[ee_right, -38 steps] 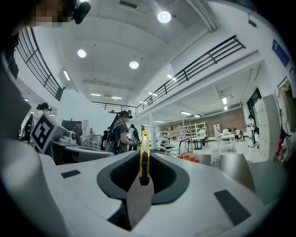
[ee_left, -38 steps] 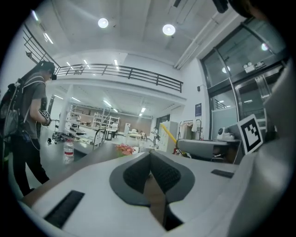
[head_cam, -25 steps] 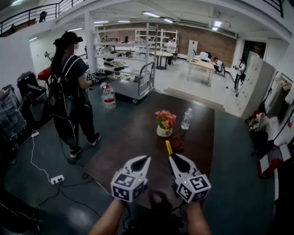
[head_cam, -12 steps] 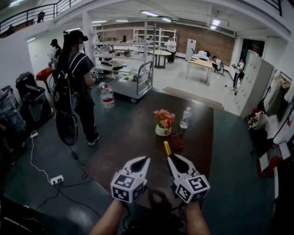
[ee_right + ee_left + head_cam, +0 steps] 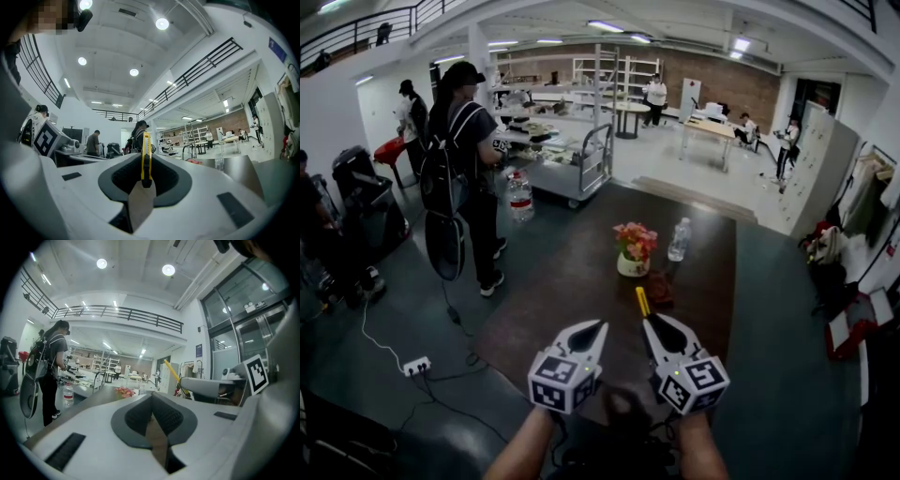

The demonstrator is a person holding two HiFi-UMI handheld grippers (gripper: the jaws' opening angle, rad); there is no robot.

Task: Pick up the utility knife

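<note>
The utility knife (image 5: 643, 302) is slim and yellow. It stands up from my right gripper (image 5: 652, 324), which is shut on its lower end above the dark table (image 5: 572, 281). In the right gripper view the utility knife (image 5: 146, 157) sits upright between the black pads, its tip pointing away from me. My left gripper (image 5: 598, 326) hovers beside the right one at the same height, with its jaws together and nothing between them. From the left gripper view the utility knife (image 5: 171, 372) shows as a slanted yellow bar above the other gripper's jaw.
On the table beyond the grippers stand a pot of pink flowers (image 5: 634, 251), a clear water bottle (image 5: 680, 242) and a small dark red object (image 5: 659, 291). A person with a backpack (image 5: 461, 169) stands at the left by a loaded cart (image 5: 572, 173). A power strip (image 5: 417, 366) lies on the floor.
Both grippers and the knife have stayed where they were. The person with the backpack has shifted slightly right, and other people have come into view at the far left.
</note>
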